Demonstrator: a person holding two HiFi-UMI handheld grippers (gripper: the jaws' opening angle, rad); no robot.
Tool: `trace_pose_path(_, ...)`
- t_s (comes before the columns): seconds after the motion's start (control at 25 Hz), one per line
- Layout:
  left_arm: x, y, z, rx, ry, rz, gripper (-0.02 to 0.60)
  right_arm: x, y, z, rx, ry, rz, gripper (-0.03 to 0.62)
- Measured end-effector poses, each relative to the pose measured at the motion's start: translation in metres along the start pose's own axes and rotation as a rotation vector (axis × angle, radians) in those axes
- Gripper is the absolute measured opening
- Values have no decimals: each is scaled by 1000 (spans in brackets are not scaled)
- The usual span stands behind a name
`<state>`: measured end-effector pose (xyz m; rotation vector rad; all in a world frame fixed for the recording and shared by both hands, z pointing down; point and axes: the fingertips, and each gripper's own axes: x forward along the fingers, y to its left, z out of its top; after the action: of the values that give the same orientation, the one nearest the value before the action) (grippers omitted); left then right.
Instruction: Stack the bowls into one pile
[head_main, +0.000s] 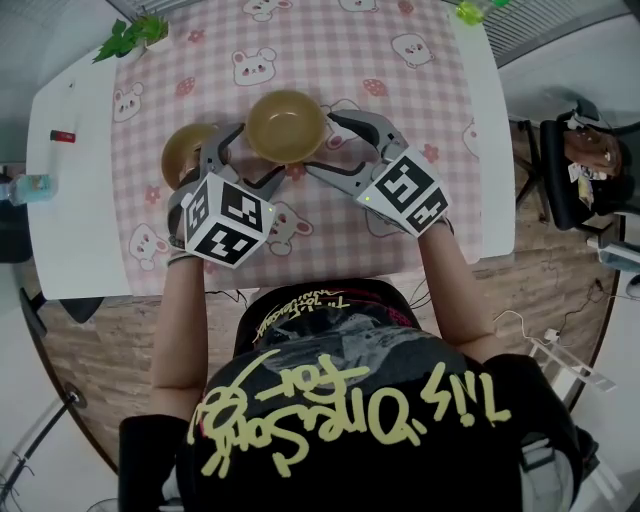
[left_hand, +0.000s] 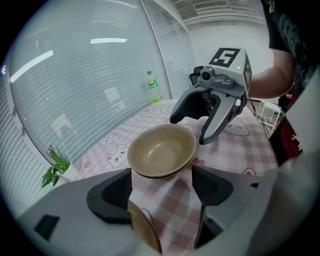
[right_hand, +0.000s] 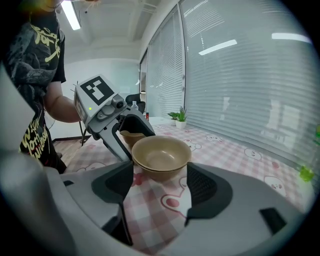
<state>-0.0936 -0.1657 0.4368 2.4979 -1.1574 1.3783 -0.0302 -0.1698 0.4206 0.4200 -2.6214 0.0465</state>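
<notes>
Two tan bowls sit nested as one pile (head_main: 285, 125) on the pink checked cloth (head_main: 330, 60). A third tan bowl (head_main: 185, 152) stands alone to its left. My left gripper (head_main: 258, 155) is open, its jaws reaching between the lone bowl and the pile. My right gripper (head_main: 327, 143) is open too, just right of the pile. In the left gripper view the pile (left_hand: 162, 150) lies just past the open jaws, and a brown bowl rim (left_hand: 146, 231) shows low by the left jaw. The right gripper view has the pile (right_hand: 161, 156) ahead and the lone bowl (right_hand: 131, 137) behind the other gripper.
A small potted plant (head_main: 130, 38) stands at the table's far left corner and a green bottle (head_main: 478, 10) at the far right. A red item (head_main: 63, 136) lies on the white table edge (head_main: 70, 220). A dark chair (head_main: 580, 170) stands to the right.
</notes>
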Motion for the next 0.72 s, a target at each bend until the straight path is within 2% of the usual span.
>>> trace_pose_path(0.2, -9, 7, 7, -30, -60, 56, 376, -6, 1, 4, 6, -11, -16, 334)
trace_pose_path(0.44, -24, 8, 9, -37, -116, 71, 379, -11, 8, 18, 2, -48, -45, 334)
trace_pose_path(0.72, -58, 16, 18, -63, -223, 76, 377, -10, 25, 47, -13, -106, -58, 334)
